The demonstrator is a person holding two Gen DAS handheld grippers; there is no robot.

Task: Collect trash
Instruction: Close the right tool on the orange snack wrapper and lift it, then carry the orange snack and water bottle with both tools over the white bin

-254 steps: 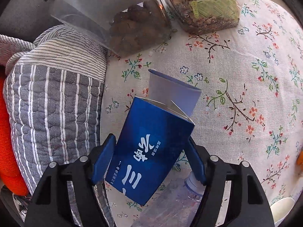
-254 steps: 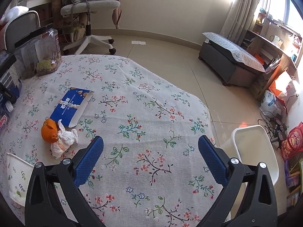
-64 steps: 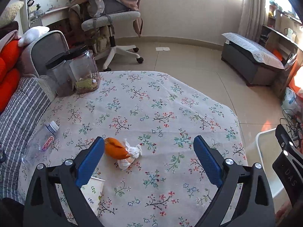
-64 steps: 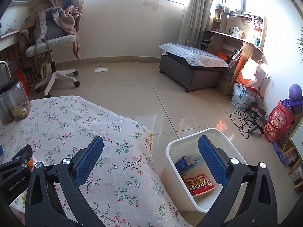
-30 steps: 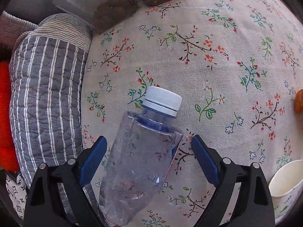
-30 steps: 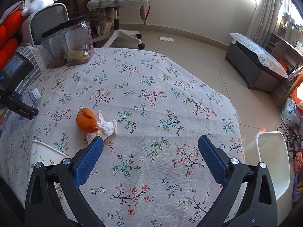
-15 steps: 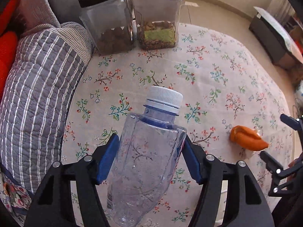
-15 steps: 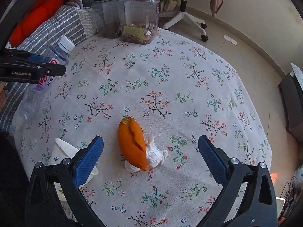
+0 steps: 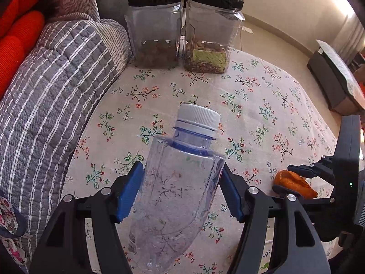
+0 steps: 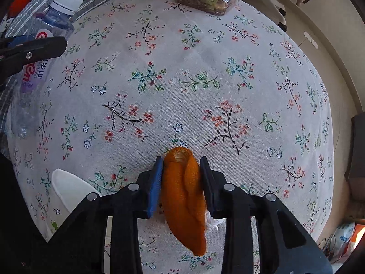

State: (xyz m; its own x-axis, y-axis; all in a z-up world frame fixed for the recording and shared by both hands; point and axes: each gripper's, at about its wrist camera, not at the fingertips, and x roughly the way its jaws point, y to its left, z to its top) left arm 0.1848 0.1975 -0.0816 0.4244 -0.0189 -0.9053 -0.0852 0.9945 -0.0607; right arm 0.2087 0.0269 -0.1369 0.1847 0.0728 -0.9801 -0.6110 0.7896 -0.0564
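Note:
A clear plastic bottle with a white cap is held off the flowered tablecloth, and my left gripper is shut on its body. In the right wrist view the same bottle hangs at the far left. An orange peel stands between the blue pads of my right gripper. The jaws are closing on it and both pads touch its sides. A crumpled white tissue peeks out under the peel. The left wrist view shows the peel at the right edge.
Two black-lidded jars stand at the table's far edge. A grey striped cushion lies along the left side. A white paper cup lies near the front left. A dark bench stands on the floor beyond the table.
My right gripper came down over the orange peel and closed on it. The left gripper closed on the bottle, lifted it and tilted up toward the jars.

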